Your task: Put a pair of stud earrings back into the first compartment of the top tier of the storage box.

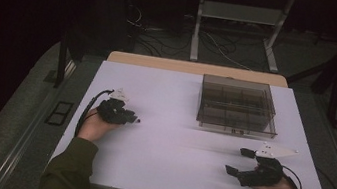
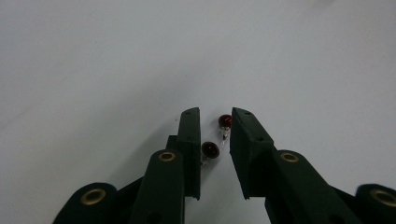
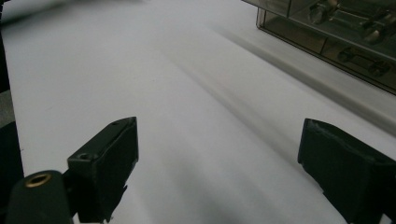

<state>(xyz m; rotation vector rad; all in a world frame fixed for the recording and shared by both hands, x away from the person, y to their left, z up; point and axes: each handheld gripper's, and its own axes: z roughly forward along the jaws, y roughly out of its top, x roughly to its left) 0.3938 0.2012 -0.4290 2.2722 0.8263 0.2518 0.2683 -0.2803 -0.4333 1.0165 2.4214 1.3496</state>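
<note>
Your left gripper is nearly closed around two small red earrings lying on the white table, but if you squeeze off-centre, one may slip out.

Two glossy, dark-red beads, smooth as glass with thin silvery metal-looking stems, lie between the matt black plastic jaws of the left gripper; brass-coloured metal eyelets shine on the jaw arms behind. Beneath the jaws, the white worktop looks smooth and matt, with a pale wood edge at its far side. Beyond the right gripper and its matt black jaws stands a smoky, translucent plastic box, glossy-walled.
</note>
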